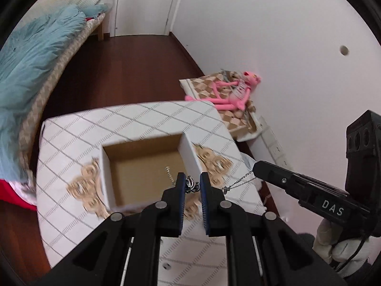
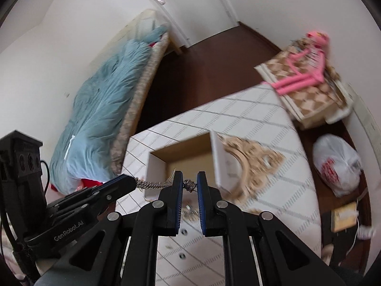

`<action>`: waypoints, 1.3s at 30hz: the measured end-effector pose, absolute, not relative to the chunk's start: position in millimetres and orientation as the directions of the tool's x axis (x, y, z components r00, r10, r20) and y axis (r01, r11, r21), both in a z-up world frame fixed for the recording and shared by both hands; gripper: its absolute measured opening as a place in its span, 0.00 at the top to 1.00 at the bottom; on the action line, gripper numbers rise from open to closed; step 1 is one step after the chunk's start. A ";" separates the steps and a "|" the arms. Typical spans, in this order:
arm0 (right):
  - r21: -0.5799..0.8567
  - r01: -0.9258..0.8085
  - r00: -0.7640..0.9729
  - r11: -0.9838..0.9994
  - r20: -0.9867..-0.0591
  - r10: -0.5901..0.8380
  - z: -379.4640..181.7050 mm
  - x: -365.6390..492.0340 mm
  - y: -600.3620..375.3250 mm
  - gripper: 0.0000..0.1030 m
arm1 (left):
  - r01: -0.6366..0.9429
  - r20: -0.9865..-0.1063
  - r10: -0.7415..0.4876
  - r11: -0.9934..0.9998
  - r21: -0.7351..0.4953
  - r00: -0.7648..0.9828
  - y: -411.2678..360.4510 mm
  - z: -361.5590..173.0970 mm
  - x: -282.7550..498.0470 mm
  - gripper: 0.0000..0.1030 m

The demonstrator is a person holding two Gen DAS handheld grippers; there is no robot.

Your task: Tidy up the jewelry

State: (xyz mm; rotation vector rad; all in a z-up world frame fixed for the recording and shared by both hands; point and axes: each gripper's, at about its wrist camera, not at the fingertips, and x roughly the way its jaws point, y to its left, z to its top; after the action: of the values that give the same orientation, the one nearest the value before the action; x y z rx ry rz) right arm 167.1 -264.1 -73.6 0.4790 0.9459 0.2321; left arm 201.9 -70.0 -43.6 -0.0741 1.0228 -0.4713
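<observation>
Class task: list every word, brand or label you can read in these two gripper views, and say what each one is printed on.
"DAS": white letters on the black right gripper body.
"GenRobot.AI": white letters on the black left gripper body.
Red print on the white plastic bag: too blurred to read.

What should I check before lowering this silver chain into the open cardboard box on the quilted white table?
1. Left gripper shut on one end of the silver chain necklace: ok.
2. Right gripper shut on the other end: ok.
3. Chain hangs slack between the two grippers, no visible knot: ok, though the links are blurred.
4. White-walled cardboard box open, brown floor showing: ok.
5. Chain clear of the box wall: cannot tell; in the right wrist view it crosses the near white wall.
6. Other jewelry already in the box: cannot tell; the near corner is hidden behind the fingers.
</observation>
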 end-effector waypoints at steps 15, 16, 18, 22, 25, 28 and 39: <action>0.312 -0.055 0.307 0.948 -0.898 0.314 -146.0 305.0 -196.8 0.75 | 0.174 -0.931 -0.188 0.975 -0.138 0.312 -38.0 -113.7 295.4 0.86; 0.294 -0.052 0.300 0.954 -0.907 0.296 -149.6 307.9 -196.0 0.53 | 0.150 -0.935 -0.171 0.980 -0.129 0.312 -33.5 -117.9 296.0 0.85; 0.248 -0.056 0.310 0.967 -0.917 0.253 -152.0 307.6 -194.5 0.26 | 0.109 -0.939 -0.127 0.989 -0.097 0.321 -24.8 -123.0 294.3 0.85; 0.159 -0.051 0.329 0.986 -0.930 0.167 -153.5 297.3 -192.5 0.16 | 0.042 -0.934 -0.049 0.998 -0.036 0.355 -7.2 -126.9 288.2 0.38; 0.092 -0.036 0.337 0.995 -0.936 0.098 -160.7 283.8 -190.0 0.05 | 0.008 -0.921 -0.024 1.000 -0.023 0.388 4.0 -128.4 276.6 0.21; 0.073 -0.005 0.331 0.997 -0.941 0.070 -172.2 268.8 -189.5 0.05 | 0.000 -0.917 0.002 1.000 0.002 0.399 6.6 -133.0 264.1 0.01; 0.031 0.008 0.376 1.000 -0.926 0.025 -163.7 229.0 -177.9 0.05 | -0.025 -0.894 0.039 0.999 0.032 0.445 8.7 -123.6 225.8 0.00</action>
State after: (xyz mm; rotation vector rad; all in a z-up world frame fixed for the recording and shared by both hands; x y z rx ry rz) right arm 229.0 -177.9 -163.7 0.0314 1.1853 0.0114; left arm 225.8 8.7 -123.6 0.0146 1.1084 0.0399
